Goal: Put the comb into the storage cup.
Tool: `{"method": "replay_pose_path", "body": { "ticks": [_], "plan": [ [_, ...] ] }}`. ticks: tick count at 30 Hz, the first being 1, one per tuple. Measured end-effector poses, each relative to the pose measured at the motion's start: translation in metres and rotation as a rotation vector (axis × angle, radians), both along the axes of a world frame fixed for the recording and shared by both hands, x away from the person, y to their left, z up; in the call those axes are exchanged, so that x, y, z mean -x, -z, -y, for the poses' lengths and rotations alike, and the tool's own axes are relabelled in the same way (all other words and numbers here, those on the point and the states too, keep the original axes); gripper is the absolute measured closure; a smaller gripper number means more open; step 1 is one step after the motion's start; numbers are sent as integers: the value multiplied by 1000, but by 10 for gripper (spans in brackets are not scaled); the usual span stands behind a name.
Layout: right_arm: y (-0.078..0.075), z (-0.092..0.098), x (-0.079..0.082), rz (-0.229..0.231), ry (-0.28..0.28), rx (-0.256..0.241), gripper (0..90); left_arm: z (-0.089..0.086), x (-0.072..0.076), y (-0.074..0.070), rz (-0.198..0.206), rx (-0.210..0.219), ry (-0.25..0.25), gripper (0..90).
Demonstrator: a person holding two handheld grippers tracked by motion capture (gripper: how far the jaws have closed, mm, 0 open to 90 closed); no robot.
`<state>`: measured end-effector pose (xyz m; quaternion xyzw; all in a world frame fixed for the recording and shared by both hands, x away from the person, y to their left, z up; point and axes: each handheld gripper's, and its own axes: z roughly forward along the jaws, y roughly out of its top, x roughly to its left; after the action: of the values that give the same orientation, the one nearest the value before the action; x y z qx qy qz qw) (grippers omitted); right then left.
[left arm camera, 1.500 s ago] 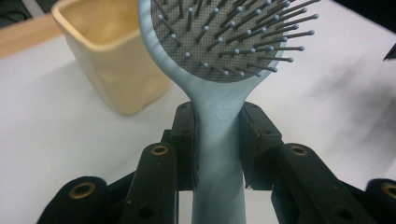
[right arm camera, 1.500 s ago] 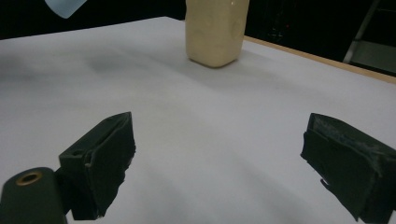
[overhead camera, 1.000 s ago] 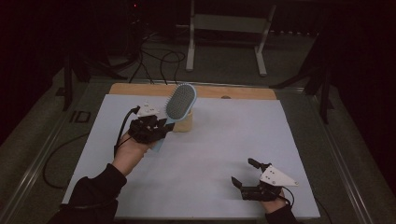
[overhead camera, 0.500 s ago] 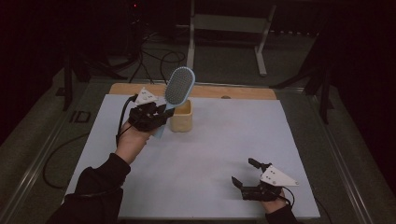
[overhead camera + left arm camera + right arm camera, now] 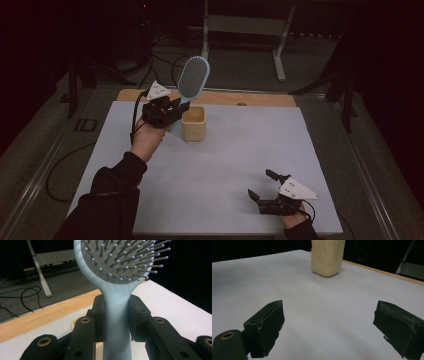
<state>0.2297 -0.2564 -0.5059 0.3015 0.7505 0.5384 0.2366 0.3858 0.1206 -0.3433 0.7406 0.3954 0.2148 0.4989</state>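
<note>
Pale-blue brush [image 5: 192, 77] stands clamped by its handle in my left tool [image 5: 167, 111], at nine o'clock of the cup [image 5: 193, 123], ready to drop in; right tool [image 5: 264, 186] rests agape, empty, on the counter [image 5: 215, 165].

Metal stand [image 5: 245, 25], floor cables [image 5: 160, 55] behind table.

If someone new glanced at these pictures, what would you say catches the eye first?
Most striking is the pale blue hairbrush, held upright by its handle in the left gripper at the far side of the table, bristled head above a cream cup. In the left gripper view its handle sits clamped between the black jaws. At the near right edge of the white table top, the right gripper rests open, holding nothing.
</note>
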Motion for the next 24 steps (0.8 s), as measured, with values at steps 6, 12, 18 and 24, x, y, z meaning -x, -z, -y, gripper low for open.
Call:
{"method": "replay_pose_path", "body": {
  "ticks": [6, 12, 18, 24],
  "plan": [
    [0, 0, 0, 2, 0, -3, 92, 3, -13, -3, 18, 56, -2, 699],
    [-1, 0, 0, 4, 1, -1, 93, 8, -25, 0, 27, 73, -7, 698],
    [-1, 1, 0, 4, 2, -6, 92, 14, -36, 4, 54, 89, 2, 699],
    [-1, 1, 1, 5, 4, -10, 92, 20, -44, 10, 96, 140, -3, 698]
  ]
}}
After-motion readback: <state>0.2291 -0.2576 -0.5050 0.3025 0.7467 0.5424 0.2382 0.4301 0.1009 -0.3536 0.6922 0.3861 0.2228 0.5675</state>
